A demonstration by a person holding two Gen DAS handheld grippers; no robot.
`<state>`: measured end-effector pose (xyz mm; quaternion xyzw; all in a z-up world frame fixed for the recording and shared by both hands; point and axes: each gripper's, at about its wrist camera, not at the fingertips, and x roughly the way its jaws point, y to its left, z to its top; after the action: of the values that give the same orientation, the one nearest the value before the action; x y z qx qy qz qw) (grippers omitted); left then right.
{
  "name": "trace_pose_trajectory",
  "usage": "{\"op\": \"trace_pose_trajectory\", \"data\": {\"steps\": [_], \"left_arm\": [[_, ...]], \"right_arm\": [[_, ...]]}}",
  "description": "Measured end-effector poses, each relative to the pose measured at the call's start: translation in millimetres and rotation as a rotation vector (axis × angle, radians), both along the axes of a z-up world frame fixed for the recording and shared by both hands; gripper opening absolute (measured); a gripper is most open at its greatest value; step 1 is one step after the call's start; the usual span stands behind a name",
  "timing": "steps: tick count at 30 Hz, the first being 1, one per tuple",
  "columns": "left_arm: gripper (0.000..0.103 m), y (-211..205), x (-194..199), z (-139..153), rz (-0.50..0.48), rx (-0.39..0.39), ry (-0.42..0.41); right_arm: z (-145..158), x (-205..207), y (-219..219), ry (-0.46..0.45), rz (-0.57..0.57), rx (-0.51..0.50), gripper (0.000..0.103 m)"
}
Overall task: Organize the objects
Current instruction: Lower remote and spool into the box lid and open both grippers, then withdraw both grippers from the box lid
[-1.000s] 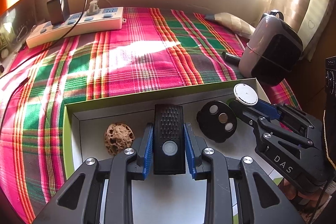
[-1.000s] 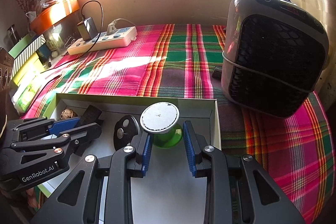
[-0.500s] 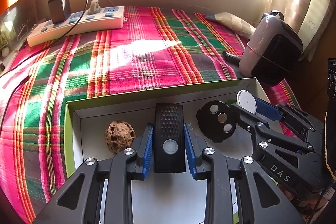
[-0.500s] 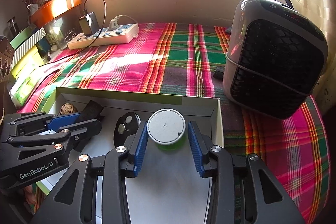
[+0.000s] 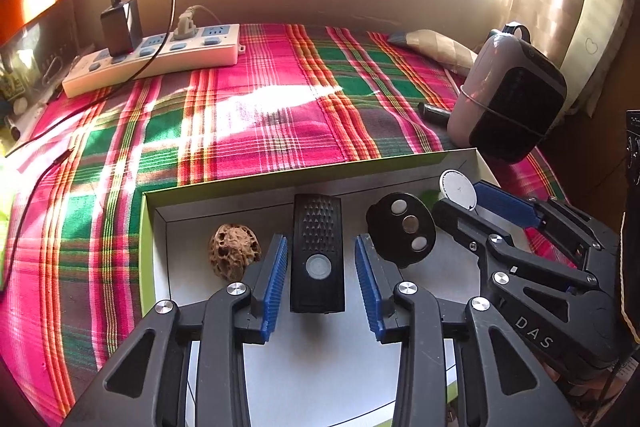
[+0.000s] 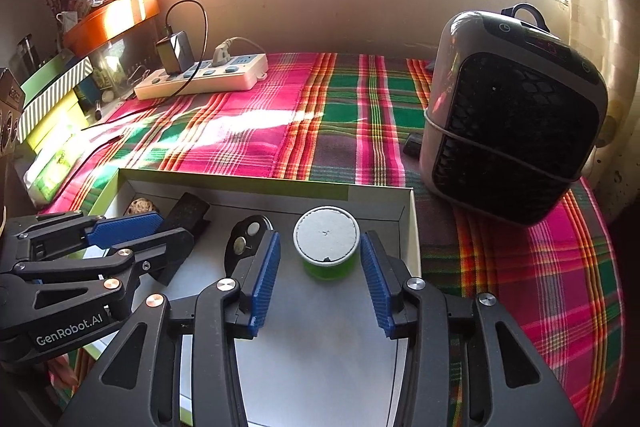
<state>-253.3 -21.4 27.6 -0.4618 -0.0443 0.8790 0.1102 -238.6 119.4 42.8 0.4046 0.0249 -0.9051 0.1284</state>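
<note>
Left gripper (image 5: 321,269) just opened, pads clear of black remote (image 5: 318,253) lying flat in box (image 5: 147,247) between walnut (image 5: 234,251) and black disc (image 5: 401,229). Right gripper (image 6: 320,269) likewise just opened, pads off green jar (image 6: 327,247) standing upright near box's right wall.

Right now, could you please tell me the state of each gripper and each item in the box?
Left gripper: open, just been opening, around the black remote.
Right gripper: open, just been opening, around the green jar.
Black remote: flat in box.
Green jar: upright, lid on.
Walnut: loose in box.
</note>
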Motion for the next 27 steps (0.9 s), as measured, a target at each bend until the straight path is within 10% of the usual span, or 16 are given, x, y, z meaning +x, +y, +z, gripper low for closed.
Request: {"op": "trace_pose_trajectory", "data": {"steps": [27], "left_arm": [[0.034, -13.2, 63.1, 28.9, 0.047, 0.013, 0.087]], "right_arm": [[17.4, 56.9, 12.5, 0.042, -0.034, -0.051, 0.046]]}}
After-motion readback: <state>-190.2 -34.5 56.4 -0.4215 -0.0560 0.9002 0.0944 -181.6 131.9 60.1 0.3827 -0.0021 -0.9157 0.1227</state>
